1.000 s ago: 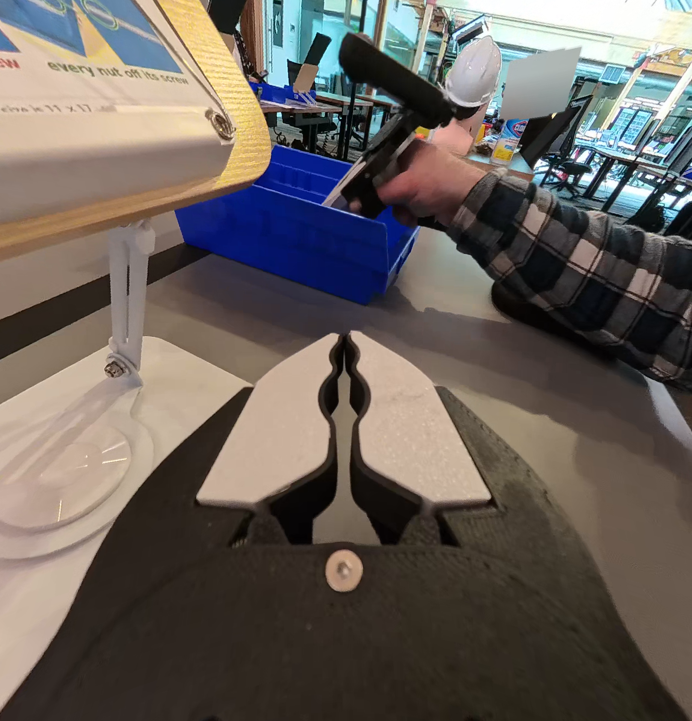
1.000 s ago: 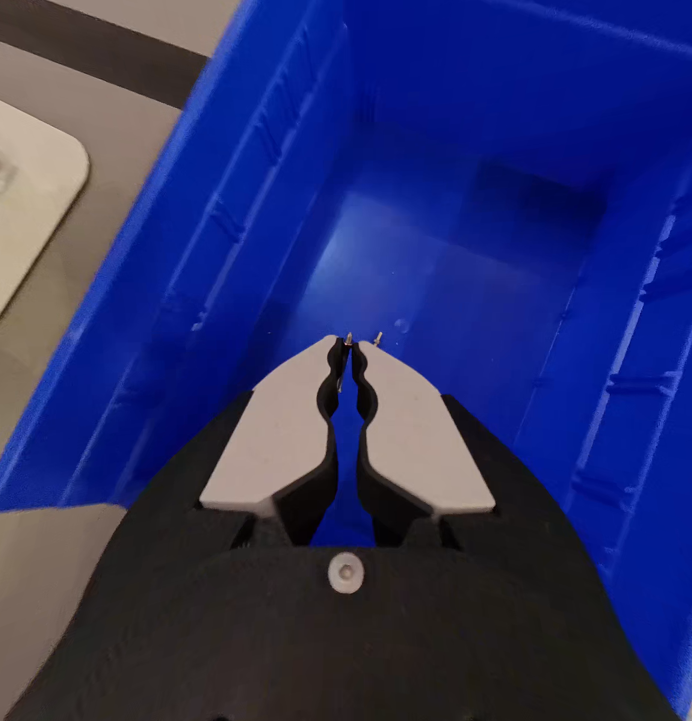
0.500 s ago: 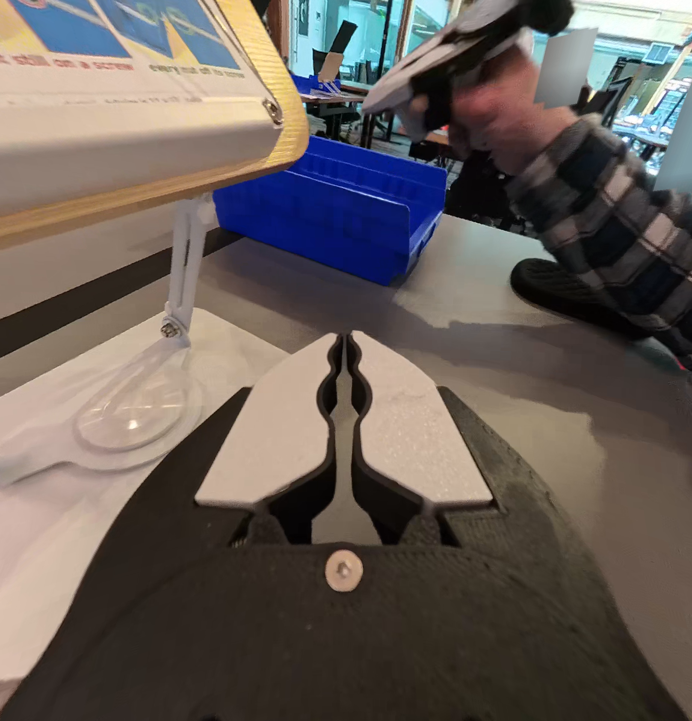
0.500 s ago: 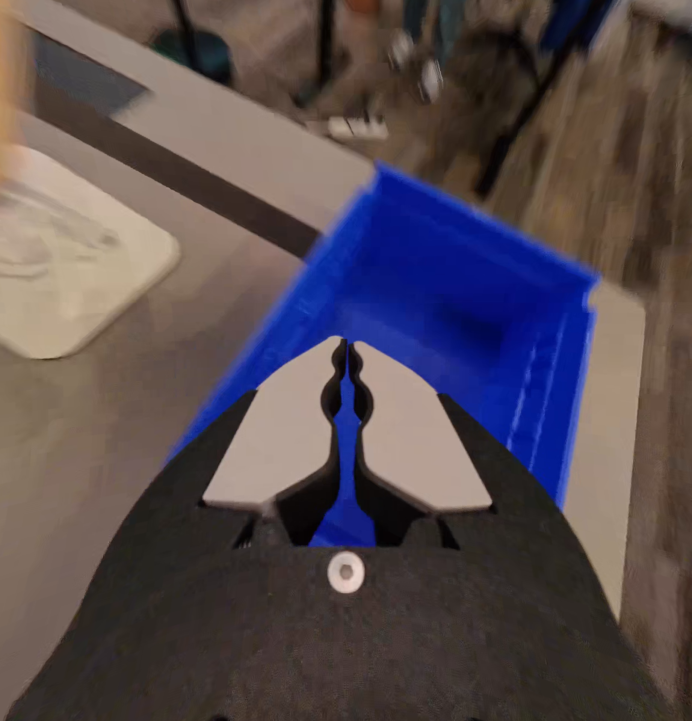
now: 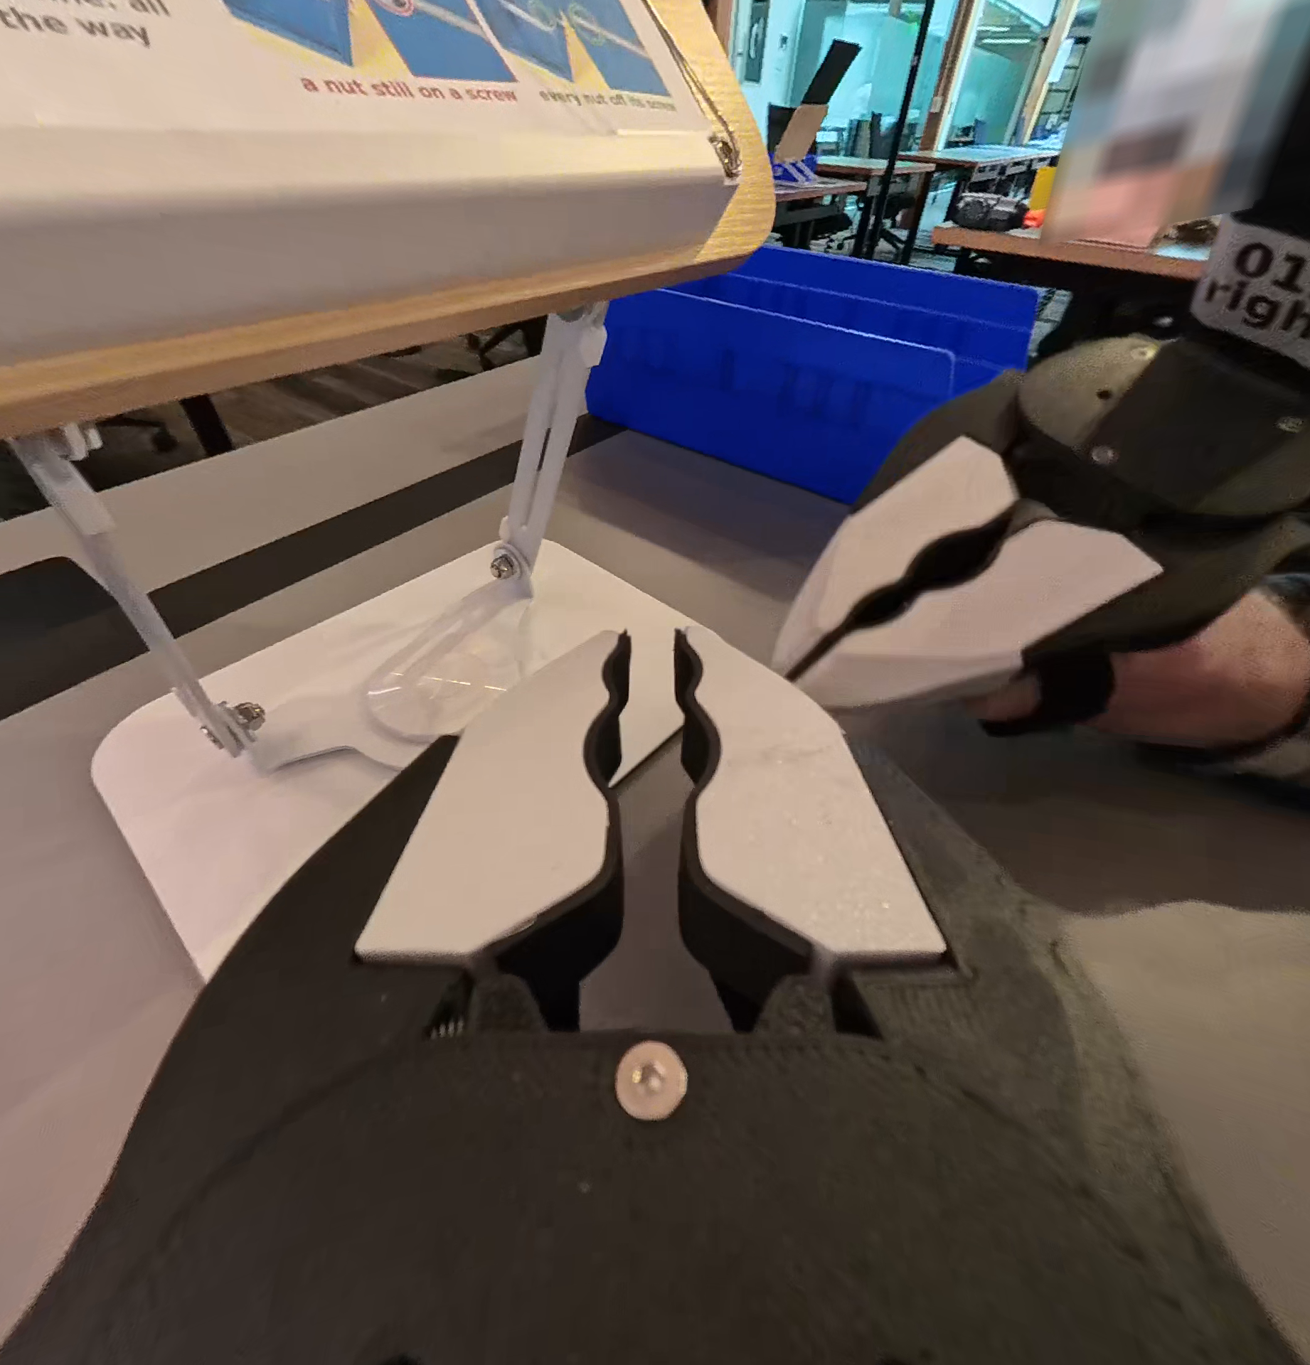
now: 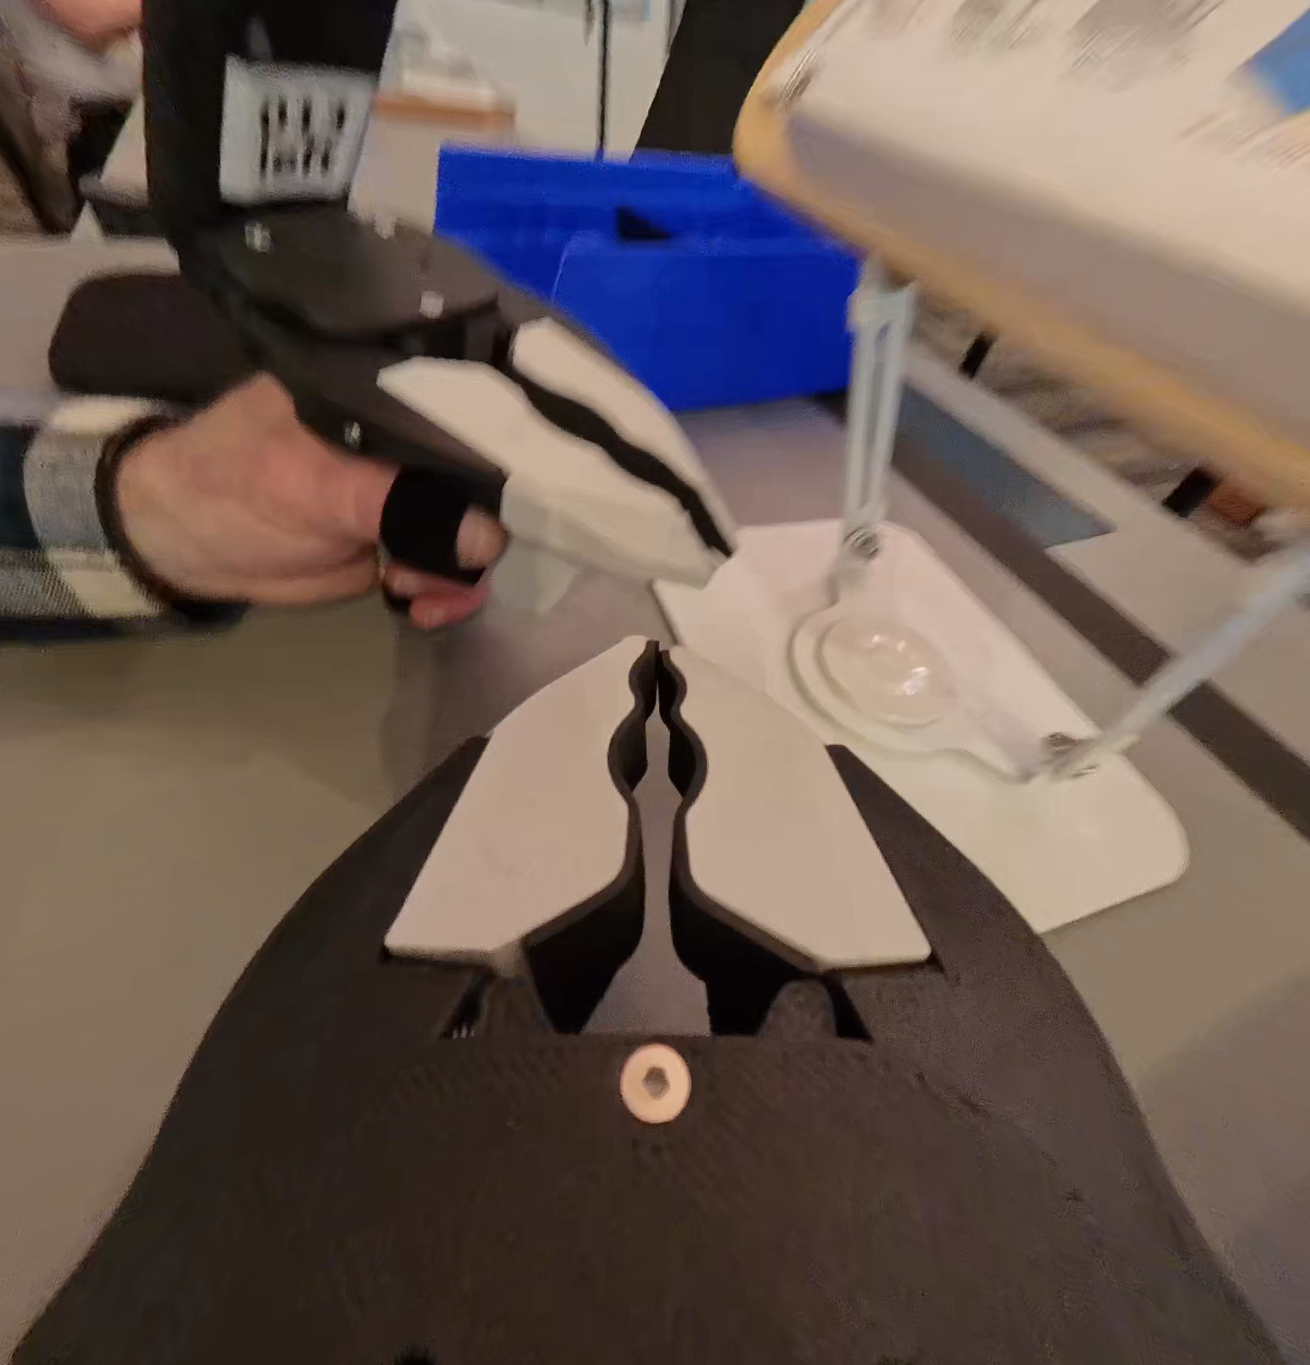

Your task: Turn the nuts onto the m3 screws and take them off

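Note:
My left gripper (image 5: 650,642) is open with nothing between its pads. It hovers low over the near corner of a white base plate (image 5: 216,783), close to a clear round dish (image 5: 441,683) on that plate. My right gripper (image 6: 656,650) is shut, and nothing shows between its tips. It points at the same plate (image 6: 1007,849) and dish (image 6: 888,676). In the left wrist view the right gripper (image 5: 792,668) sits just right of my left fingers, tips together. In the right wrist view the left gripper (image 6: 718,550) shows with its tips at the plate's corner.
A tilted wooden board bearing a printed sheet (image 5: 342,185) stands on white legs (image 5: 548,443) over the plate and overhangs it. A blue bin (image 5: 785,369) stands behind on the grey table (image 5: 1154,997). A person's hands and plaid sleeves hold both grippers. My left and right fingertips are right by each other. The white base plate (image 5: 216,783) is about 20 cm from both grippers' fingertips.
My right gripper left the blue bin, swung down beside the left one and closed fully. My left gripper turned toward the white plate and its jaws opened.

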The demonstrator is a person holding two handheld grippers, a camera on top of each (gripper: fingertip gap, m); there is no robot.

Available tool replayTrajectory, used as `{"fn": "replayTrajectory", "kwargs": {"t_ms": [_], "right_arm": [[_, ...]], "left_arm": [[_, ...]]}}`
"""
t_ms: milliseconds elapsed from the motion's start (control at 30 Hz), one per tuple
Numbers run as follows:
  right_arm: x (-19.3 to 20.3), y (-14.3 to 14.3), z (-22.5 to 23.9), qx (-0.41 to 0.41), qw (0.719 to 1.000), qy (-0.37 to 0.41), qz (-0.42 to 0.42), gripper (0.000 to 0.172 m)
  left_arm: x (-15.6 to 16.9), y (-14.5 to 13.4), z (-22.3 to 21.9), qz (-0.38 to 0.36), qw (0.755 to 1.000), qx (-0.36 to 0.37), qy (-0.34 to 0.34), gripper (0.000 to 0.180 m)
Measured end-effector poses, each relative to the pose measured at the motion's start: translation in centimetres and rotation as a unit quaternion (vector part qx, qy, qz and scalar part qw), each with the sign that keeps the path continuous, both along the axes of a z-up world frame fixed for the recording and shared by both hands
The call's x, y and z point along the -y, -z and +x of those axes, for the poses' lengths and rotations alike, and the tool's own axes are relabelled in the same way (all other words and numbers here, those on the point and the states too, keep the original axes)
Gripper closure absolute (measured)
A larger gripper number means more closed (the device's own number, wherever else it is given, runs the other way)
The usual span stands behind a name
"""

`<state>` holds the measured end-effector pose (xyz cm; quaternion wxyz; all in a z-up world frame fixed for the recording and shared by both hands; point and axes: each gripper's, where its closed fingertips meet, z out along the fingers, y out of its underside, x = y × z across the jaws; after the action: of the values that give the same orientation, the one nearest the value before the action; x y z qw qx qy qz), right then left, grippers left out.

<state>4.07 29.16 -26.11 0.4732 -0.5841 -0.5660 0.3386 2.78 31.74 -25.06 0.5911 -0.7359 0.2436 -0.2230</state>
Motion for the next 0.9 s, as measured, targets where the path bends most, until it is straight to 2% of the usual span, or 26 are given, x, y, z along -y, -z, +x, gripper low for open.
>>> {"fn": "replayTrajectory", "kwargs": {"t_ms": [100, 333, 500, 767, 900], "right_arm": [[0.4, 0.5, 0.3, 0.02, 0.999, -0.012, 0.023, 0.171], [0.3, 1.2, 1.0, 0.022, 0.999, -0.025, -0.023, 0.172], [1.2, 1.2, 0.5, 0.026, 0.999, -0.042, -0.002, 0.172], [1.6, 1.0, -2.4, 0.011, 0.999, -0.033, -0.005, 0.171], [2.0, 0.3, -5.3, -0.017, 0.999, -0.041, -0.026, 0.171]], "left_arm": [[-0.2, 0.3, 0.1, 0.002, 1.0, -0.008, -0.006, 0.17], [-0.4, 0.9, 0.9, 0.002, 1.0, -0.031, -0.006, 0.167], [0.2, 0.4, 0.4, 0.01, 0.999, -0.035, -0.012, 0.165], [1.2, -2.2, -4.9, 0.038, 0.996, 0.002, -0.077, 0.164], [1.9, -1.7, -7.8, 0.029, 0.994, 0.005, -0.103, 0.163]]}}
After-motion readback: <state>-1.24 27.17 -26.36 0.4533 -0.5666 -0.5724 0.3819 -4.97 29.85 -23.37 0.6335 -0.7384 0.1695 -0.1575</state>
